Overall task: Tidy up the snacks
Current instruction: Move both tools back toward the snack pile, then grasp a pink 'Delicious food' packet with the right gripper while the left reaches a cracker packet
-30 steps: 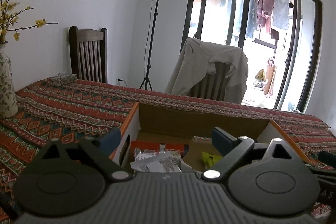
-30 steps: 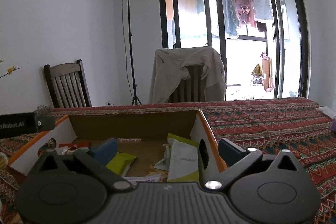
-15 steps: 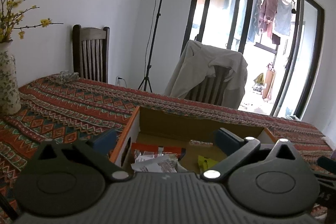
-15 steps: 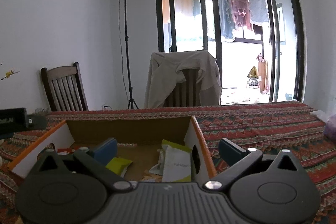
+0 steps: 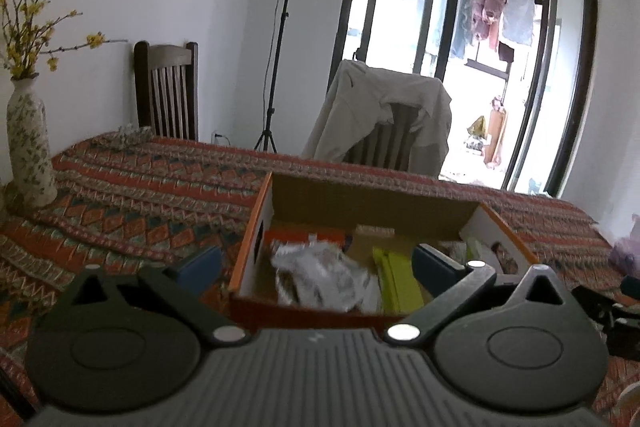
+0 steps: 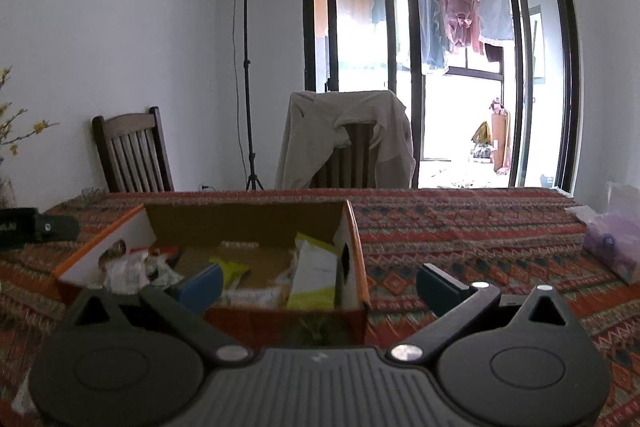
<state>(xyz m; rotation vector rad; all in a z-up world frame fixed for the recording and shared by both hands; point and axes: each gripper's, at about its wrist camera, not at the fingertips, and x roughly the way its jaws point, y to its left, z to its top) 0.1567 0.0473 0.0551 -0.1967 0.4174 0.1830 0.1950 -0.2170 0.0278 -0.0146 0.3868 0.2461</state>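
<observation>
Now | left gripper [image 5: 316, 261] jaws spread, empty | right gripper [image 6: 318, 281] jaws spread, empty | snack box [image 6: 352, 227] ahead

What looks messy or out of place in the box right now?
Inside the cardboard box, the snacks lie loose. A crumpled silver wrapper sits at its left end, and a white-and-yellow packet leans against the right wall. Nothing has spilled onto the tablecloth.
</observation>
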